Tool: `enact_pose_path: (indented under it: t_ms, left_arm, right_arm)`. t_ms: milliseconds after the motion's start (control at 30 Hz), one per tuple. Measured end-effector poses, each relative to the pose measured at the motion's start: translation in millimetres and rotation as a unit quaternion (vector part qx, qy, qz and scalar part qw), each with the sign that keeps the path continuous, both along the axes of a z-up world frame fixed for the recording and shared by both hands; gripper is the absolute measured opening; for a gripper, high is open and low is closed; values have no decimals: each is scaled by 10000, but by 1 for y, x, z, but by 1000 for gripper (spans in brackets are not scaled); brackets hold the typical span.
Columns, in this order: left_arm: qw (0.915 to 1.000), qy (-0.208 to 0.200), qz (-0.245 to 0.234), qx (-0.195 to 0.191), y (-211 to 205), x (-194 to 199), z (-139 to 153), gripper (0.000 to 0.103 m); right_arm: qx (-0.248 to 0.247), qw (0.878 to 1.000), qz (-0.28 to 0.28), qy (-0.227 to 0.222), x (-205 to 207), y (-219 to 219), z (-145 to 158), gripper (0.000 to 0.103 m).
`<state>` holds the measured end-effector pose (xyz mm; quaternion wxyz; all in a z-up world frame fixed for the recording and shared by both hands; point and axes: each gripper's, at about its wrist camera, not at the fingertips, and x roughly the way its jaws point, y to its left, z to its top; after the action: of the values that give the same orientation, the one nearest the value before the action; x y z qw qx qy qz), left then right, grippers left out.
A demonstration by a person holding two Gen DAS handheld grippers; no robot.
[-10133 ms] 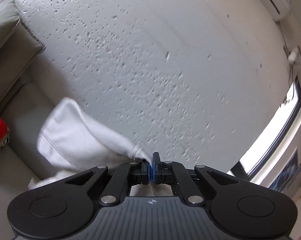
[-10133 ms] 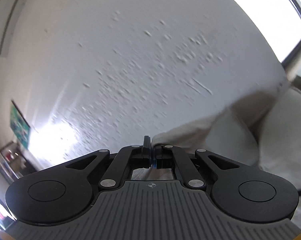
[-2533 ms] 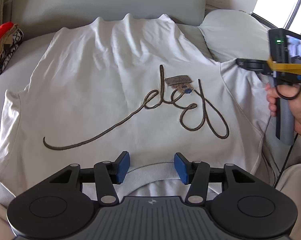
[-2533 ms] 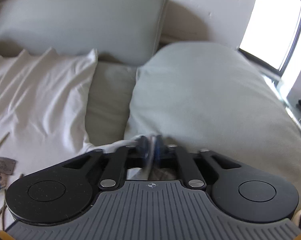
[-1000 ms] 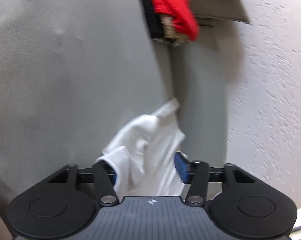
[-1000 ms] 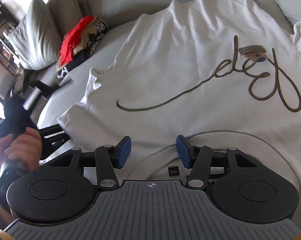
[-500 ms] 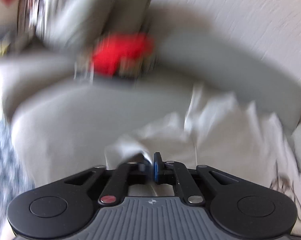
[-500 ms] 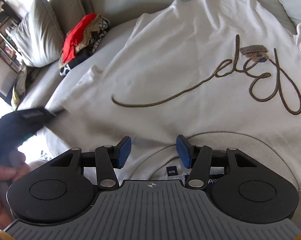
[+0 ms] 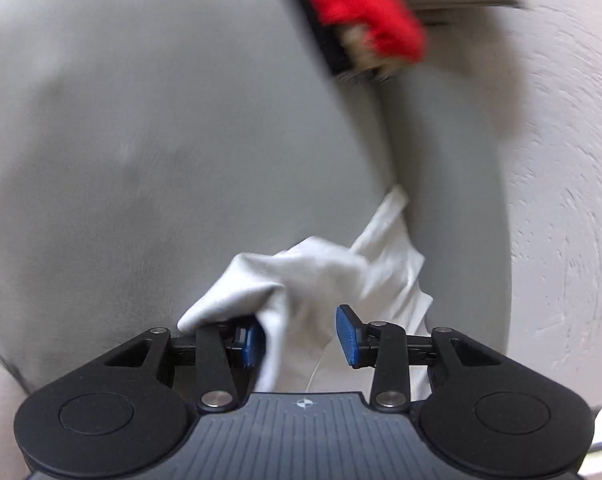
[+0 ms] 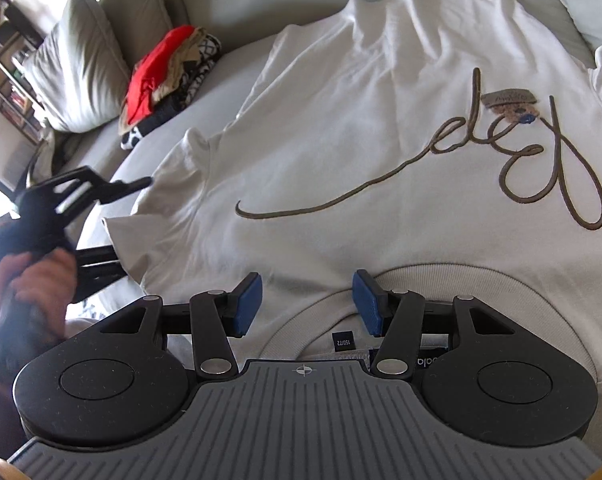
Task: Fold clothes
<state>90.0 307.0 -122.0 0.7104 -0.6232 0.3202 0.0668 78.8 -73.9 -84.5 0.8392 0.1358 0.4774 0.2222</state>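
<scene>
A white sweatshirt (image 10: 381, 128) with brown script lettering lies spread face up on a grey sofa (image 10: 229, 80), its collar nearest me. My right gripper (image 10: 307, 304) is open and hovers just above the collar. My left gripper (image 9: 299, 336) is open at the shirt's left sleeve (image 9: 325, 276); the white cloth lies between its fingers and drapes over the left pad. In the right wrist view the left gripper (image 10: 113, 216) shows at the sleeve's edge, held by a hand.
A folded pile of red, tan and black-and-white clothes (image 10: 169, 76) sits on the sofa at the back left, also blurred in the left wrist view (image 9: 365, 28). A grey cushion (image 10: 77, 60) stands beside it. A white textured wall (image 9: 561, 200) is at right.
My left gripper was shut on the sleeve half a second ago and now stands open with the cloth between its fingers. My right gripper stays open over the collar.
</scene>
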Motion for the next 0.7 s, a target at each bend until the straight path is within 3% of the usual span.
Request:
enact_pose_path:
  t_ms: [100, 133, 167, 200, 233, 267, 300, 333, 367, 400, 433, 500, 533, 567, 633, 667, 700]
  left_arm:
    - [9976, -128, 382, -568, 17, 1, -10, 6]
    - [9981, -264, 444, -348, 19, -2, -2, 0]
    - [9978, -529, 336, 213, 15, -11, 16, 0]
    - [9936, -792, 226, 774, 10, -21, 33, 0]
    - [9839, -1060, 54, 1439, 2, -30, 52, 0]
    - [9587, -1348, -339, 2481, -18, -34, 74, 0]
    - [9214, -1554, -728, 3488, -39, -37, 93, 0]
    - [8772, -1445, -1105, 4443, -63, -37, 103, 0]
    - [8341, -1039, -1420, 5227, -83, -36, 106, 3]
    - [8128, -451, -1634, 5573, -92, -31, 101, 8]
    - [7993, 99, -1789, 5736, -96, -26, 96, 14]
    - [8542, 855, -1696, 4841, -69, -20, 79, 13]
    - [8887, 996, -1528, 4207, -50, -22, 70, 16]
    - [9147, 1020, -1335, 3676, -35, -23, 65, 21]
    - [9470, 768, -1032, 2942, -12, -29, 60, 35]
    - [9592, 660, -885, 2601, -2, -33, 57, 36]
    - [9649, 622, -789, 2427, 4, -35, 56, 36]
  right_arm:
    - [-22, 10000, 38, -9, 0, 0, 0, 57]
    - [-35, 10000, 48, -13, 0, 0, 0, 57]
    - [-51, 10000, 60, -21, 0, 1, 0, 57]
    - [-65, 9999, 72, -31, 0, 1, 0, 57]
    - [-77, 9999, 89, -43, 0, 2, 0, 57]
    - [-86, 9999, 110, -52, 0, 2, 0, 57]
    - [-81, 9999, 121, -47, 0, 1, 0, 57]
    - [-61, 9999, 121, -30, 0, 0, 0, 57]
    - [-42, 9999, 121, -13, 1, -1, 0, 57]
    - [-13, 9999, 111, 11, 1, -2, -1, 57]
    - [25, 9999, 91, 41, 2, -3, -1, 57]
    - [93, 9999, 59, 87, 4, -6, -1, 57]
    - [112, 9999, 55, 91, 4, -6, -2, 57]
    - [120, 9999, 57, 87, 3, -6, -2, 57]
    - [117, 9999, 69, 71, 3, -6, -2, 57]
    - [117, 9999, 65, 72, 3, -6, -2, 58]
    - [118, 9999, 61, 73, 4, -5, -2, 59]
